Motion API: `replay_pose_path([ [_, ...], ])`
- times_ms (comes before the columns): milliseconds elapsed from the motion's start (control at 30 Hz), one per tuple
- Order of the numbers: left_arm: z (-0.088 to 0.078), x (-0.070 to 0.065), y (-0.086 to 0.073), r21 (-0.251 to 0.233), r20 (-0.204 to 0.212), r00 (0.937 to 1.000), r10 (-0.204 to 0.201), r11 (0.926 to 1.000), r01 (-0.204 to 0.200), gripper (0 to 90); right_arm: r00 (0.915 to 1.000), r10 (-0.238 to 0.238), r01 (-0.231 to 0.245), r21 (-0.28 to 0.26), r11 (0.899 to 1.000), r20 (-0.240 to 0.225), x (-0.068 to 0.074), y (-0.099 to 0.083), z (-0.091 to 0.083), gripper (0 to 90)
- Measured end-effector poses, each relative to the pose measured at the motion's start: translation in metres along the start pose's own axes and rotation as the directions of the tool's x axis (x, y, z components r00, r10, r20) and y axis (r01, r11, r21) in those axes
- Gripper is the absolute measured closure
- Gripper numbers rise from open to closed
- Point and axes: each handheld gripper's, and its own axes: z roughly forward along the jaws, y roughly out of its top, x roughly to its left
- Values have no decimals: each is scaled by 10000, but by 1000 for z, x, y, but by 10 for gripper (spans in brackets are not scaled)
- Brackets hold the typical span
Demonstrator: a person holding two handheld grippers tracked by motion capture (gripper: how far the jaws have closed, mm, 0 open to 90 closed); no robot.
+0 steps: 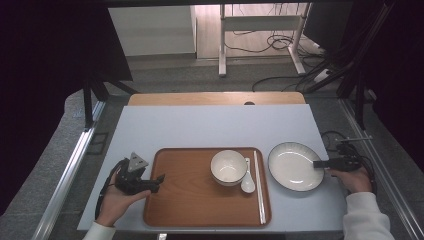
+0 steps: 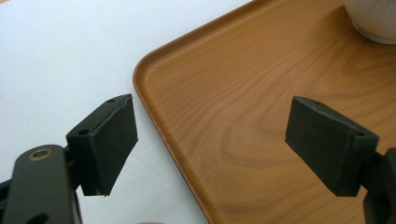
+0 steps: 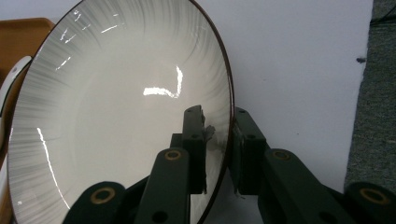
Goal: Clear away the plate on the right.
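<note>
The plate, a shallow white dish with a dark rim and grey streaking toward its edge, lies flat on the pale table top just to the right of the wooden tray, apart from it and not yet on it. The right gripper has taken the plate's right-hand rim between its jaws: in the right gripper view one jaw stands over the inner face of the dish and the other outside the rim, drawn in close on both sides of the edge, so it reads as pinching the plate. The high view shows the same gripper reaching in level from the right, with the hand behind it. Judged from this, the grasp is made or all but made, while the lift and the carry are still to come; the open stretch of tray on the left looks the likeliest place for the plate. On the tray stand a white bowl, a white spoon just beside it and a pair of chopsticks along the tray's right side. The left gripper rests at the tray's left edge; in the left gripper view its jaws stand spread wide, one over the table and one over the tray, holding nothing.
</note>
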Motion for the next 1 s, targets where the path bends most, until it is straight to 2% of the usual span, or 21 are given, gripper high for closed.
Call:
replay_pose_path([
  [267, -1, 1, 0, 14, -19, 10000, 21, 10000, -21, 164, 9999, 13, -16, -235, 9997, -110, 1, 1, -6, 819],
  [467, -1, 1, 0, -6, -30, 10000, 10, 10000, -10, 164, 9989, 103, -130, -602, 9981, -463, 0, 1, -11, 845],
  [600, -2, 1, 0, -12, -51, 10000, 17, 10000, -17, 164, 9988, 123, -155, -690, 9975, -468, 2, 3, -13, 853],
  [733, -3, 2, 0, -33, -63, 10000, 13, 10000, -13, 164, 9985, 129, -180, -960, 9952, -535, 4, 5, -16, 863],
  [833, -3, 2, 0, -57, -77, 10000, -15, 10000, 15, 164, 9991, 93, -139, -1147, 9933, -404, 4, 6, -20, 862],
  [1000, -3, 2, 0, -91, -75, 10000, -57, 9999, 57, 165, 9975, 172, -270, -1433, 9893, -689, 1, 5, -26, 854],
])
